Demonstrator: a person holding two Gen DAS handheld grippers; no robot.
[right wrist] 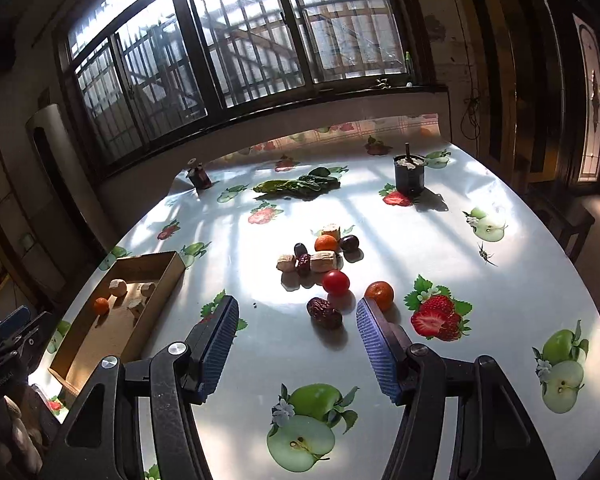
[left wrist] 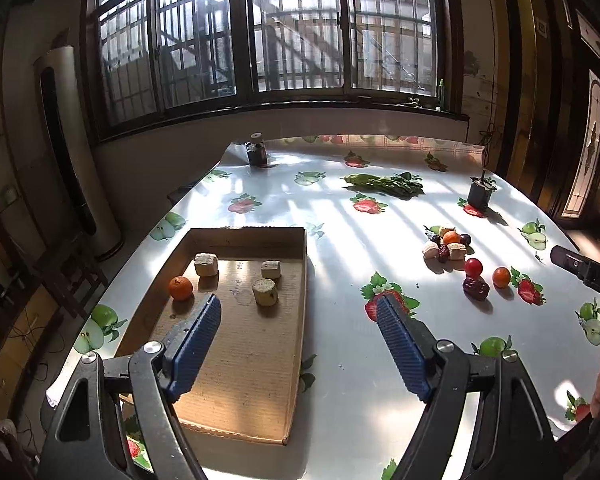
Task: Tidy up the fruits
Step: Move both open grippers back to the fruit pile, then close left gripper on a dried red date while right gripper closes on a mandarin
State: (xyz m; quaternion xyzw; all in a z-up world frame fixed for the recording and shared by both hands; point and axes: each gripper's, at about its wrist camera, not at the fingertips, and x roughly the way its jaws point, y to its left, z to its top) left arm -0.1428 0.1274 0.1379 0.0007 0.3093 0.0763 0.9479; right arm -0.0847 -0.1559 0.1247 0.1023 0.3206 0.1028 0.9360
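Left gripper (left wrist: pixel 300 322) stands spread and empty, hanging over the near end of the cardboard tray (left wrist: pixel 296 364). In the left wrist view the tray already holds one small orange (left wrist: pixel 180 288) and three pale chunks (left wrist: pixel 265 291). The loose fruit lies well apart to the right on the table (left wrist: pixel 340 240). The tip of the other tool shows at the right edge.

Right gripper (right wrist: pixel 297 314) is also parted, with nothing between its pads. In the right wrist view a brown date (right wrist: pixel 325 313) lies just ahead of the gap, a red tomato (right wrist: pixel 336 282) beyond it, and a second orange (right wrist: pixel 380 295) touching or just beside the right pad. A tighter cluster (right wrist: pixel 316 254) sits farther back.

Judgement: the date appears to be the next pick. The jaws should centre on it, clear of the second orange, and close gently, since it looks soft. The glossy cloth may let round fruit roll if nudged.
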